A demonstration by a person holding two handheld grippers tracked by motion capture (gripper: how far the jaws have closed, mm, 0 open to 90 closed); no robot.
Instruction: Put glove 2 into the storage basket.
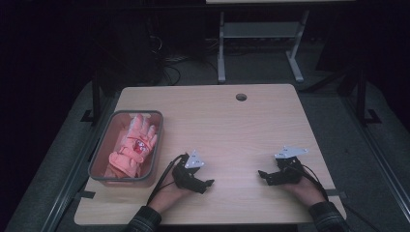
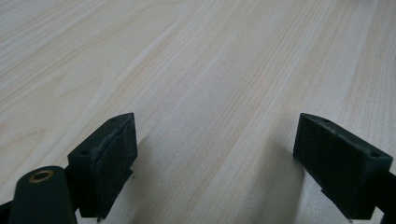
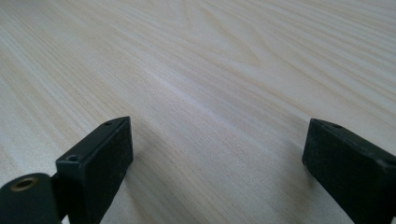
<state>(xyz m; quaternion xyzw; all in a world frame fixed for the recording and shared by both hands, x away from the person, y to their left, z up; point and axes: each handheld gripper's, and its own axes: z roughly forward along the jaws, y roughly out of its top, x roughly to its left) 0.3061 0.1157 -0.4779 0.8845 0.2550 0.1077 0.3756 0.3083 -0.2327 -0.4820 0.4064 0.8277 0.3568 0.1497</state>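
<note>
Both grippers, left [image 1: 209, 183] and right [image 1: 261, 174], spread empty fingers over bare table [image 1: 232, 130]; the high view adds a glove [image 1: 133, 147] in a bin [image 1: 157, 145].

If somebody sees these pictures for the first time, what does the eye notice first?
First the pink gloves, bright in the grey bin at the table's left edge. Then the two black grippers resting near the front edge: the left gripper beside the bin and the right gripper farther right, both with fingers wide apart over bare wood.

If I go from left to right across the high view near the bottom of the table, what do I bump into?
Bin with pink gloves → left gripper → right gripper.
</note>
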